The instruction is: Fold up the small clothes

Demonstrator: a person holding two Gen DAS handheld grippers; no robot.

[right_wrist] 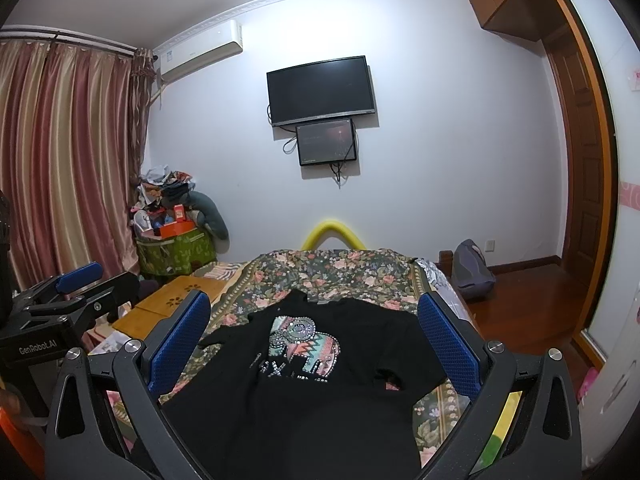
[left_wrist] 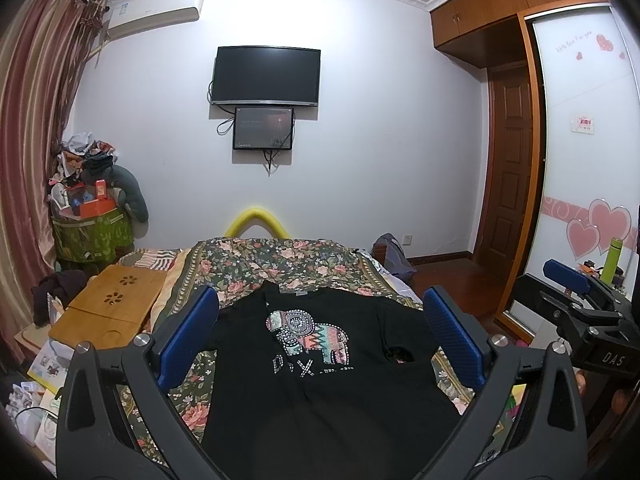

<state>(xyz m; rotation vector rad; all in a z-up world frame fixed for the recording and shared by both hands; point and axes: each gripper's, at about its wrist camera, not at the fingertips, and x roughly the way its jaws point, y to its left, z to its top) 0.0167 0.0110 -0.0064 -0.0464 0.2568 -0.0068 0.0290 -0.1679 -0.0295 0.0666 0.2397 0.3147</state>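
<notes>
Since the black shirt (left_wrist: 320, 368) lies spread face up on the flowered bedspread (left_wrist: 280, 264) with no fold in it, we judge the folding not yet begun. Our left gripper (left_wrist: 320, 344) and right gripper (right_wrist: 316, 344) both hang above it, jaws spread wide and empty. Its right sleeve reaches near the bed's right edge; a wooden tray (left_wrist: 112, 308) lies on the left, and bare bedspread lies beyond.

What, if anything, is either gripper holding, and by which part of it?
Nothing is held. The left gripper and right gripper are both open above the black T-shirt, which lies spread on the floral bedspread.
</notes>
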